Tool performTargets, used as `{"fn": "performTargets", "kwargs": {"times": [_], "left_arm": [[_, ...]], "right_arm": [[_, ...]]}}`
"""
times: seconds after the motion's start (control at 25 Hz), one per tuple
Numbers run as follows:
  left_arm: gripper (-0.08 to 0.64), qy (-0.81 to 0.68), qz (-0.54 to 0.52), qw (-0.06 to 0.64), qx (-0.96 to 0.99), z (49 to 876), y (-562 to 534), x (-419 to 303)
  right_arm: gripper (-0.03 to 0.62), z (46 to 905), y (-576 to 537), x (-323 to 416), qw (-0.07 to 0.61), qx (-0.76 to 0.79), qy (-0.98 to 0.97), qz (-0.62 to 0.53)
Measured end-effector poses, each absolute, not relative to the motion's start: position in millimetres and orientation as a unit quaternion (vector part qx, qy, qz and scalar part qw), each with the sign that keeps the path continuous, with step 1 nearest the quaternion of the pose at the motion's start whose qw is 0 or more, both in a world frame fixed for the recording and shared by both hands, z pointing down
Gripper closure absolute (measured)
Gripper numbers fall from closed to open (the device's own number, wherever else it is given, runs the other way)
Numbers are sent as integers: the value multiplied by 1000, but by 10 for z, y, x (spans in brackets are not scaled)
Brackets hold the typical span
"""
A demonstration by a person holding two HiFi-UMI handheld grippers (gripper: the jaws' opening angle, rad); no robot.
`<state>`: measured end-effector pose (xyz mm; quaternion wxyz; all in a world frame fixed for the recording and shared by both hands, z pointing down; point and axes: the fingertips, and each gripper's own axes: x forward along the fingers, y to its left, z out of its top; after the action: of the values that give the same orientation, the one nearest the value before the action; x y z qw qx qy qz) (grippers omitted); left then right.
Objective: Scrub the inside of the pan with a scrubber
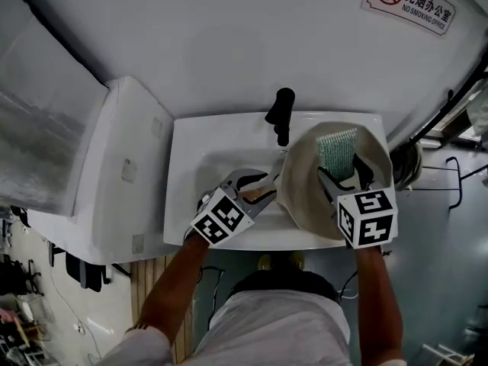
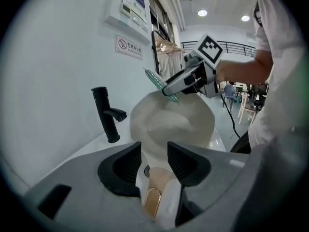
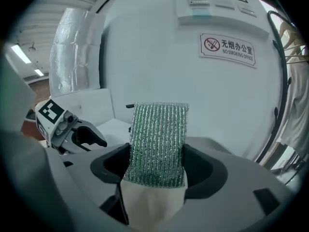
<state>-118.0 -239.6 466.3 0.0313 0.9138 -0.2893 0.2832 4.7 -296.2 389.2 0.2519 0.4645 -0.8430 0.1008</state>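
Observation:
A cream pan (image 1: 305, 193) stands tilted in the right part of the white sink (image 1: 183, 174), its inside facing me. Its pale handle (image 1: 261, 197) with a gold end (image 2: 153, 199) points to the left. My left gripper (image 1: 258, 186) is at that handle: the handle lies between the jaws (image 2: 154, 161), and the pads do not visibly press on it, so it stands open. My right gripper (image 1: 345, 178) is shut on a green scrubber (image 1: 337, 149), which sticks up past the fingers (image 3: 159, 141) over the pan's inside (image 2: 174, 124).
A black faucet (image 1: 280, 113) stands at the back of the sink, just left of the pan's upper rim. A white box-like unit (image 1: 114, 166) adjoins the sink on the left. A white wall with a no-smoking sign (image 1: 408, 2) runs behind.

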Motion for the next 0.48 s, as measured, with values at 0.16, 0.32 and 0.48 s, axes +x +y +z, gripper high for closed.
{"fn": "performTargets", "kwargs": {"times": [0.16, 0.32, 0.48], "left_arm": [[343, -250, 354, 31, 901, 5048, -2378, -1191], [311, -218, 412, 34, 884, 5374, -2352, -1222], [283, -192, 454, 42, 869, 5671, -2301, -1248]], "right_arm": [[250, 4079, -3063, 52, 283, 468, -829, 119], [250, 4252, -3135, 63, 314, 467, -816, 132], [250, 4437, -3162, 57, 341, 464, -805, 141]]}}
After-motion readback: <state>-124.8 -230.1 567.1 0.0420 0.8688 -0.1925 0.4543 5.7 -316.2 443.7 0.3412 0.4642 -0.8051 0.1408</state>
